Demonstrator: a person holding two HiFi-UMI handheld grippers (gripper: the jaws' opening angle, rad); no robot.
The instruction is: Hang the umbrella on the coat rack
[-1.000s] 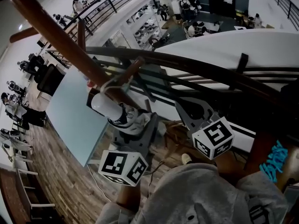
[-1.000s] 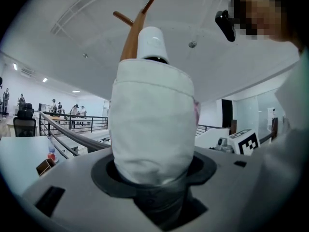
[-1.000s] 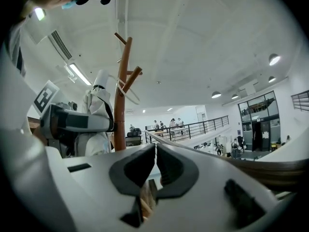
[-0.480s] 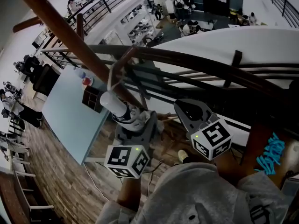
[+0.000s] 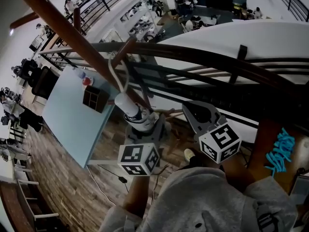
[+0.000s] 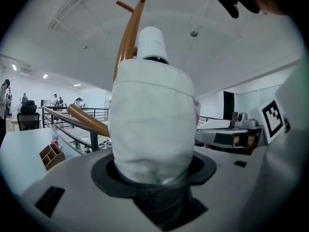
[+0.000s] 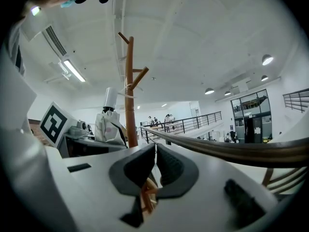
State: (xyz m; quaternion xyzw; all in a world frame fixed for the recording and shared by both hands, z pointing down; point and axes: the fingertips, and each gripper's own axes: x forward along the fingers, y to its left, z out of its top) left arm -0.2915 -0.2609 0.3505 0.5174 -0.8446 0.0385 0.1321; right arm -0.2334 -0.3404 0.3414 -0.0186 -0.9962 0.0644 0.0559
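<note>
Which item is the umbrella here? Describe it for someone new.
Find the slanting brown coat rack pole. Beside it, the left claw grips the umbrella, folded and white. Only it is a white cloth bundle topped by a cylindrical handle.

The person is wearing a grey sweatshirt [image 5: 203, 202] at lower centre. The left gripper [image 6: 154, 170] and right gripper [image 7: 155, 162] are showing grey bodies, dark pads [image 7: 175, 167] and white cubes [image 5: 139, 159] bearing black square markers.
</note>
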